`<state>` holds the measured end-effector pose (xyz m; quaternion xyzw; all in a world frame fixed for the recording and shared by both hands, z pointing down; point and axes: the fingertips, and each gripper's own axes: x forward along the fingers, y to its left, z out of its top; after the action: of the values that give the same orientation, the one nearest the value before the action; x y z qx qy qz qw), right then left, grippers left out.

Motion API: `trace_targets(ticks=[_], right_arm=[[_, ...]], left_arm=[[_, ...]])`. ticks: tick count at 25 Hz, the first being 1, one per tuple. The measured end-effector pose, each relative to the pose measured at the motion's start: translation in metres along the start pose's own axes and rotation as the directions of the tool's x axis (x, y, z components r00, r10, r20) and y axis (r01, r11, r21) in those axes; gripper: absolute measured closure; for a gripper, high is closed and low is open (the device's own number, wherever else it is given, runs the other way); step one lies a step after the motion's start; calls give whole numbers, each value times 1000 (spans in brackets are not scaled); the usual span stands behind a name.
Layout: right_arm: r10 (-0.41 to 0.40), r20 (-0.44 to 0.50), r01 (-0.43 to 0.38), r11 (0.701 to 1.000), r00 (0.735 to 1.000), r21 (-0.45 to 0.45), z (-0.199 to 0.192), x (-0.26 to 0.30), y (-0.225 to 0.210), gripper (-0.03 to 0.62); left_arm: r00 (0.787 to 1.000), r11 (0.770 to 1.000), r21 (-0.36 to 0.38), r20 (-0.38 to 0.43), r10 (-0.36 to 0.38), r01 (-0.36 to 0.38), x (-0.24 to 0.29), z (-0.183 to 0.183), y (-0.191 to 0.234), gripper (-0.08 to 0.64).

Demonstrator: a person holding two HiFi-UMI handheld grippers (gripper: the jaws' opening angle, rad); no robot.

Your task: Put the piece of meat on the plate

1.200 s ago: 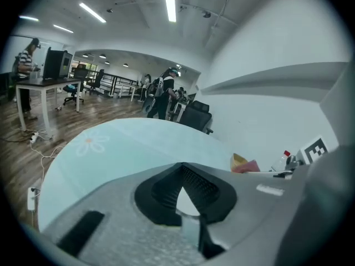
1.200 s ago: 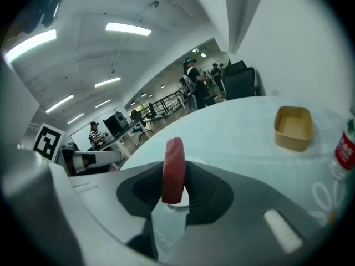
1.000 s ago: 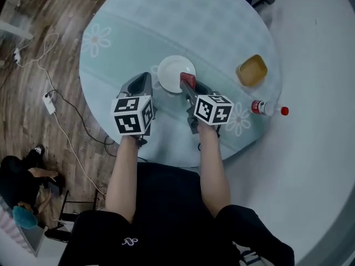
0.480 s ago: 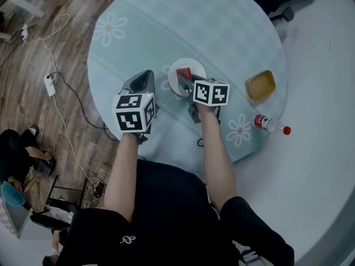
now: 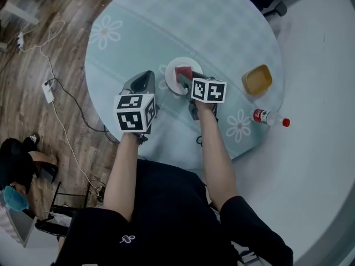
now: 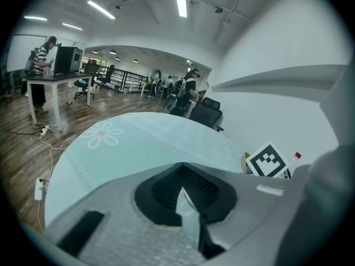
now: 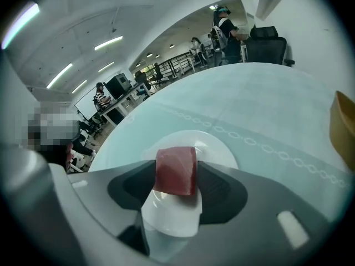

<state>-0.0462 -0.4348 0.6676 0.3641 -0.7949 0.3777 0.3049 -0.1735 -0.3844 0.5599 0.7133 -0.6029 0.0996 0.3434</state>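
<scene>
The piece of meat [image 5: 183, 71], a red block, stands on the small white plate [image 5: 172, 77] near the middle of the round table. My right gripper [image 5: 189, 78] reaches over the plate's near edge. In the right gripper view the meat [image 7: 176, 170] sits upright between the two dark pads [image 7: 219, 187] of the right gripper [image 7: 176, 177], touching both, with the plate [image 7: 216, 148] right under it. Its jaws are opening. My left gripper [image 5: 143, 82] hovers left of the plate, apart from it. The left gripper [image 6: 181, 194] shows only a thin sliver of table between its pads, and nothing is held.
A yellow bowl [image 5: 257, 80] sits at the table's right side, and a red-capped bottle [image 5: 269, 117] lies near its right edge. The light blue cloth [image 5: 166, 26] has daisy prints. Cables and a power strip [image 5: 49, 92] lie on the wooden floor at left.
My right gripper has moved forward and down with the meat, from the plate's near rim to over its middle, where the meat now rests. The left gripper has stayed put.
</scene>
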Motion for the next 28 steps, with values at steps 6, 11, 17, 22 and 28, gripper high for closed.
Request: trace_targets(ticks=[6,11,17,22,28], right_arm=[[-56,126,41,992,990,121,2,-33,-7,345],[-90,399,38,990,913,137,42,-96,6,497],[-125,657,24,987,744,161,90,-178,26,581],[-48,760,58,998,648,14,121,-225,68,582],[-46,769,183,979,638,-92,138,-244,101,581]], left_arm=[[998,996,51,-14,-66,67,-1,0,-18,566],[990,985,106,33,-137,133,-5,24,-41,565],[965,959,210,139,-223,191,-25,75,-71,565],[938,936,306,237,-253,175,-55,118,-83,566],[925,934,330,298,-237,133,-74,141,-81,566]])
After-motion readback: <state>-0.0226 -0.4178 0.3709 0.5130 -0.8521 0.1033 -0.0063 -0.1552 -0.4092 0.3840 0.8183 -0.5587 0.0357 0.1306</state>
